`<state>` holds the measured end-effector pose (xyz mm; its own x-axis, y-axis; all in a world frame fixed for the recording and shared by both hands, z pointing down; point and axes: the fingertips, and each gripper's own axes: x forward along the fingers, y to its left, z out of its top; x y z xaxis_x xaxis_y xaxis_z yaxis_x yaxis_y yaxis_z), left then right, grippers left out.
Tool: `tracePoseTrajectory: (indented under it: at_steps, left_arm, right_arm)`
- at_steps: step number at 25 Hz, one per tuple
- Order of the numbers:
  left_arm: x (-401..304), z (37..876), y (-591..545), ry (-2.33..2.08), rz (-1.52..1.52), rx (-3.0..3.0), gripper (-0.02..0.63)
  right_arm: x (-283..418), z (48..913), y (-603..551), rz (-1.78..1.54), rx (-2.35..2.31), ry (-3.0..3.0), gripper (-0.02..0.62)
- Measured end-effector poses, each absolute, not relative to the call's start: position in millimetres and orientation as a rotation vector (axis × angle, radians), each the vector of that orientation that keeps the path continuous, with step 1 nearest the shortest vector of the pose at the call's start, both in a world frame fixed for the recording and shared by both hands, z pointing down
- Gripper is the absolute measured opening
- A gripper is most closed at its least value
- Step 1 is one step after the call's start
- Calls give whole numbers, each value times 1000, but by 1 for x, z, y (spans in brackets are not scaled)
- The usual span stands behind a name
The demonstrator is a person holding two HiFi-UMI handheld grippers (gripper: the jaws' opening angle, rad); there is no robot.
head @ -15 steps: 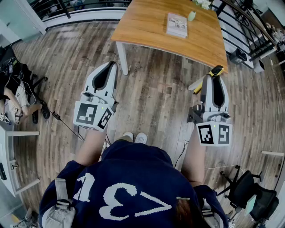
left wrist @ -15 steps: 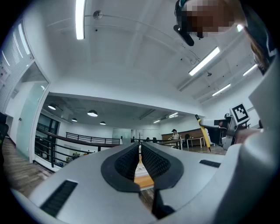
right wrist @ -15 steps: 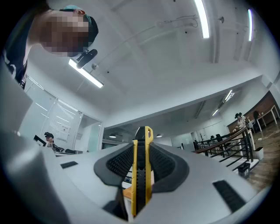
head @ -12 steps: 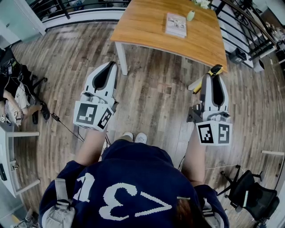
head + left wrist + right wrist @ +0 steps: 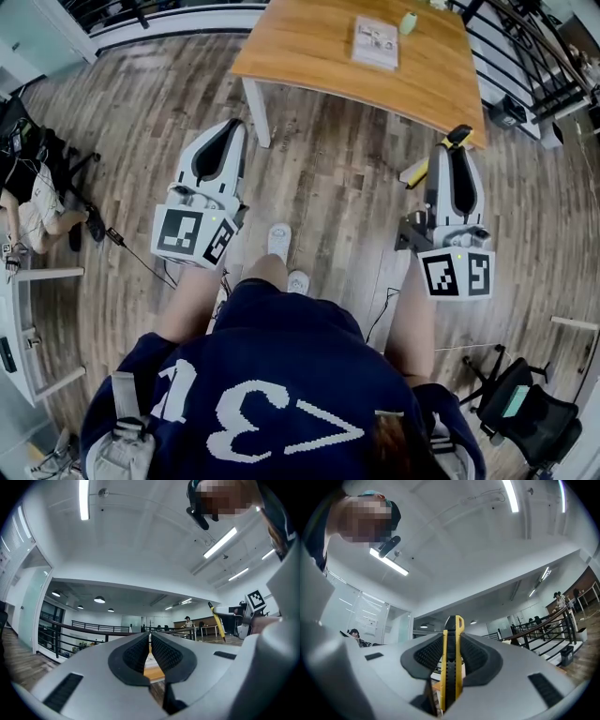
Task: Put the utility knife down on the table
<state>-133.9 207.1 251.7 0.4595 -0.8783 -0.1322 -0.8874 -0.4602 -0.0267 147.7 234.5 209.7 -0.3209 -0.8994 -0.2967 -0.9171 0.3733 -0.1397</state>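
Left gripper (image 5: 223, 136), centre-left in head view: jaws drawn to a thin slit with nothing between them. It looks idle and hangs over the wood floor (image 5: 328, 187).

Wooden table (image 5: 309, 56), upper centre, booklet (image 5: 376, 43) on top; it stands ahead of both grippers and apart from them.

Right gripper (image 5: 454, 155), centre-right: pads clamp the yellow-and-black utility knife (image 5: 451, 667) edge-on, its end jutting past the jaws toward the table's near corner. The knife is not yet down, and the grip probably keeps it steady for the approach.

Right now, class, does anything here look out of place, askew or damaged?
Nothing stands out. The yellow utility knife sits clamped in the right hand-held gripper, over the floor, short of the wooden table; the left hand-held gripper is shut, empty.
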Motion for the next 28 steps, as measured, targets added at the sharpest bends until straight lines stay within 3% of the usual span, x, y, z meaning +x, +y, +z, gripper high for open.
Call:
tracePoseTrajectory:
  at_steps: [28]
  left_arm:
    - [-145, 240, -135, 1484, 201, -2672, 28]
  right_arm:
    - [132, 194, -80, 85, -1687, 2258, 124]
